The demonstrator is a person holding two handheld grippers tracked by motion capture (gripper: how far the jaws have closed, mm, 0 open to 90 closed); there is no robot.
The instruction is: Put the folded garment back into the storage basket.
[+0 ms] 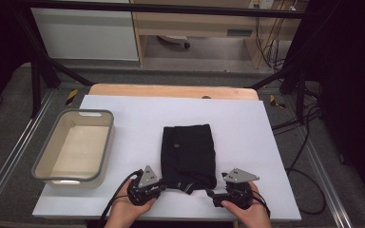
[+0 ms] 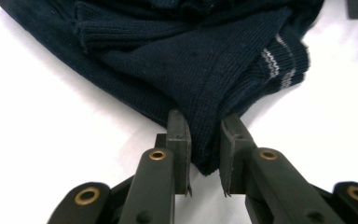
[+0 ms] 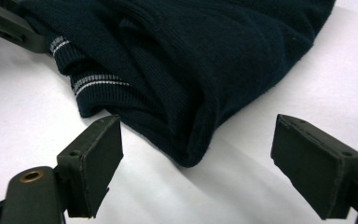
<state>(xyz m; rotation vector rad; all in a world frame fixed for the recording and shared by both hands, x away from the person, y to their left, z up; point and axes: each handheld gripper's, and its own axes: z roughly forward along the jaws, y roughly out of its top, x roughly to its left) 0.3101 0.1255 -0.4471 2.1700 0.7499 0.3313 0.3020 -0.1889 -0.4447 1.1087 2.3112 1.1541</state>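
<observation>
1. Dark knit garment point(image 1: 188, 153) folded mid-table on white sheet point(image 1: 247, 123), near edge toward person.
2. Left gripper point(image 2: 204, 140) pinching near-left corner fold, probably for lifting.
3. Right gripper point(image 3: 196, 163) spread wide, straddling near-right corner, not yet touching.
4. Grey bin point(image 1: 105, 142) at left, likely destination.

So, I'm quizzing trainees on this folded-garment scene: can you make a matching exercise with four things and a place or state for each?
Things:
1. left gripper
2. right gripper
3. dark knit garment
4. grey-rimmed tub

Places or states:
A. lies folded in the middle of the white sheet
B. jaws wide apart, either side of a folded corner
C. stands empty at the left of the table
D. jaws closed on a corner of the fabric

Pairs: 1-D, 2-B, 3-A, 4-C
</observation>
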